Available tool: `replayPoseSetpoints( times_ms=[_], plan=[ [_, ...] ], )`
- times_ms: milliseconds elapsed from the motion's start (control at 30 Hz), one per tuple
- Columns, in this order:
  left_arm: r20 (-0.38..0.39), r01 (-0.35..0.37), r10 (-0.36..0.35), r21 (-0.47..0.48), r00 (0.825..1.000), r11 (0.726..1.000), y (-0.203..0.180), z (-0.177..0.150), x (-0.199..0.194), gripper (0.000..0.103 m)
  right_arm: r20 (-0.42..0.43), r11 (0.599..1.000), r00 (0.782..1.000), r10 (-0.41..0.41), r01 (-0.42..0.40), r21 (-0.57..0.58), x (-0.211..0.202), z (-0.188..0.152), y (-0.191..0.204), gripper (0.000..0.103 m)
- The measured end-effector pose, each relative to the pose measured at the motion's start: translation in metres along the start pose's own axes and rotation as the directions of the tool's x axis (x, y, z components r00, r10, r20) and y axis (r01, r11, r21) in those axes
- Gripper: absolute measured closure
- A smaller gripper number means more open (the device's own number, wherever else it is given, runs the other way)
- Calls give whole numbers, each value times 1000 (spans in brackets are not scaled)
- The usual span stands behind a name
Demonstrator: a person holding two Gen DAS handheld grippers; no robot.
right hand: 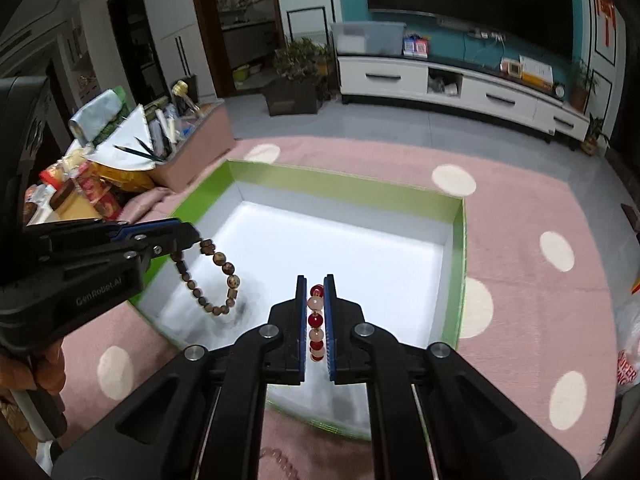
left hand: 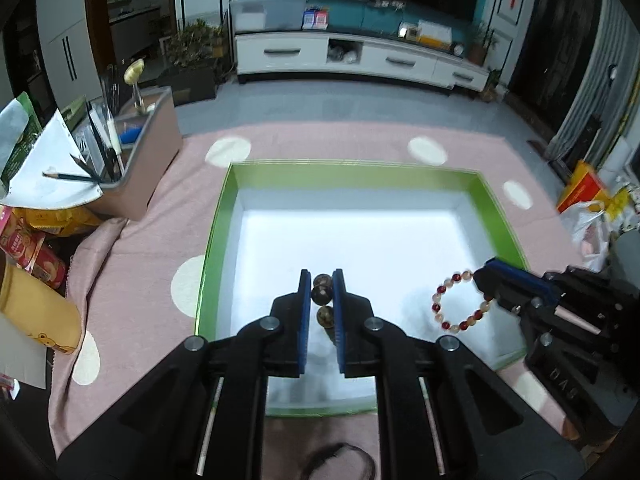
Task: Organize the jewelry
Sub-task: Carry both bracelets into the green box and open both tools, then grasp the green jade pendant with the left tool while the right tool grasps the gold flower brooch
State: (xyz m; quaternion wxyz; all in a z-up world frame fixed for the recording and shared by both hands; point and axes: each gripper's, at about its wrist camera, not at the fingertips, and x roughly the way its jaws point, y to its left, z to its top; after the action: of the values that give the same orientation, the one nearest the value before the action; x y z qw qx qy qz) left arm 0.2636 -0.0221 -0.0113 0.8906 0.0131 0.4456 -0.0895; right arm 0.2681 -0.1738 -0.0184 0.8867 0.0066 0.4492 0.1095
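A green-walled box (left hand: 352, 170) with a white floor lies on a pink dotted cloth (left hand: 152, 264). My left gripper (left hand: 322, 280) is shut on a brown wooden-bead bracelet (left hand: 322, 294) over the box's near left part. In the right wrist view that bracelet (right hand: 233, 281) hangs as a loop from the left gripper (right hand: 192, 236). My right gripper (right hand: 315, 284) is shut on a red-and-pale bead bracelet (right hand: 316, 320) above the box (right hand: 344, 184). From the left wrist view this bracelet (left hand: 441, 289) dangles off the right gripper (left hand: 486, 276) near the box's right wall.
A pink organizer bin (left hand: 148, 152) with pencils and papers stands left of the box, with snack packets (left hand: 36, 252) beside it. A plastic bag (left hand: 592, 232) sits at the right. A dark loop (left hand: 336, 460) lies on the cloth in front of the box.
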Motion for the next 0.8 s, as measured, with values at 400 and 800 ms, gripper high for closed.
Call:
replayPoseSetpoints(
  times_ms=[400, 800],
  plan=[
    [37, -78, 78, -9, 996, 997, 16, -21, -14, 40, 59, 998, 998, -36, 33, 62, -35, -30, -25, 58],
    [96, -80, 86, -57, 992, 995, 32, -68, -89, 15, 87, 991, 995, -42, 31, 127, -101, -76, -34, 44]
  ],
)
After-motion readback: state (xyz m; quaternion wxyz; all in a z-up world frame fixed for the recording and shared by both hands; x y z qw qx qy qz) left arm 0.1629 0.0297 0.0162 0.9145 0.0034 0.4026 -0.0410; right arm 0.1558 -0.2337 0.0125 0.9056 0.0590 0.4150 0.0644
